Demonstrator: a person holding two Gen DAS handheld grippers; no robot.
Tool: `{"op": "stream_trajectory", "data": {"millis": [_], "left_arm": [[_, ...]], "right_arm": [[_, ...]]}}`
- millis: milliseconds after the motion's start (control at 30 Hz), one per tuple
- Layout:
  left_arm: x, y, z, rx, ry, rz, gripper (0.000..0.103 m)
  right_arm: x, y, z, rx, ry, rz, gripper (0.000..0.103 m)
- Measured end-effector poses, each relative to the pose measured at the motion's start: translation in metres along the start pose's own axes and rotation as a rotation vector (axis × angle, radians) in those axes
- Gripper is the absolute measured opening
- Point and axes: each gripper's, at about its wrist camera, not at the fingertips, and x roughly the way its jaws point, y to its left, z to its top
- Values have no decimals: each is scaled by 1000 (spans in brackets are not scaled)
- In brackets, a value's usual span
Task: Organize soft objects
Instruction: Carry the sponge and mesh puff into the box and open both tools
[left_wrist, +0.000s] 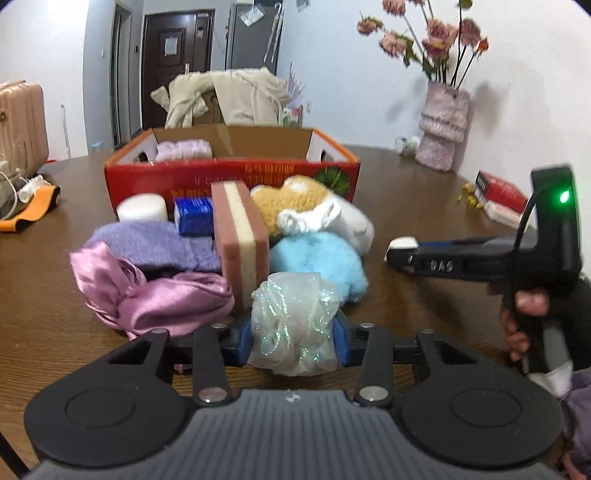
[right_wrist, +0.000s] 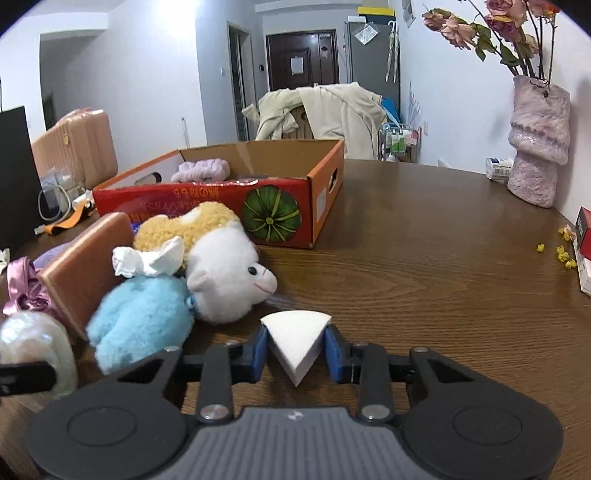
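L claw (left_wrist: 293, 341) grips a sheer mesh pouf (left_wrist: 293, 321), blue pads pressed into both its sides, low over the wooden surface (left_wrist: 424, 192). R claw (right_wrist: 297, 349) is clamped on a white wedge sponge (right_wrist: 297, 341), pads tight on its two flanks, point toward the camera; in the L view a hand (left_wrist: 524, 317) holds that tool by its grip, w/ a green light on top. Just ahead of the pouf sits the pile: pink satin cloth (left_wrist: 147, 291), lilac towel (left_wrist: 155, 243), layered sponge block (left_wrist: 242, 240) standing on end, blue fluffy toy (left_wrist: 321, 262), white plush (right_wrist: 225, 280), tan plush (right_wrist: 192, 225), a tissue (right_wrist: 147, 260) on top, blue pack (left_wrist: 194, 216), white roll (left_wrist: 142, 208). Behind the pile, touching it or nearly so, is the red box (left_wrist: 229, 177), open-topped, w/ a lilac scrunchie (right_wrist: 201, 170) inside at its L end. Vase (right_wrist: 537, 147) w/ dried roses stands by the wall, well apart.
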Motion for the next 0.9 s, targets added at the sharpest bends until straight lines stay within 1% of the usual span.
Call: {"op": "stream_trajectory", "data": {"millis": [100, 233, 300, 400, 533, 667, 800, 900], "left_arm": [[-22, 3, 3, -8, -39, 12, 42], [-51, 11, 2, -5, -75, 63, 42], [-64, 19, -1, -23, -84, 83, 42], [-74, 30, -5, -39, -89, 96, 42], [-84, 41, -8, -29, -102, 82, 42], [-88, 58, -2, -28, -127, 55, 42], [-82, 81, 19, -44, -160, 14, 42], [-66, 98, 47, -50, -172, -50, 43]], "right_arm": [[-11, 4, -3, -9, -31, 7, 31], [-27, 10, -7, 7, -55, 18, 31], [-37, 16, -9, 12, -67, 20, 31], [-55, 29, -14, 1, -89, 45, 31], [-73, 47, -21, 2, -105, 70, 31], [-78, 60, -21, 15, -107, 64, 31], [-84, 75, -6, -3, -126, 29, 31], [-89, 81, 14, -29, -147, 26, 31]]}}
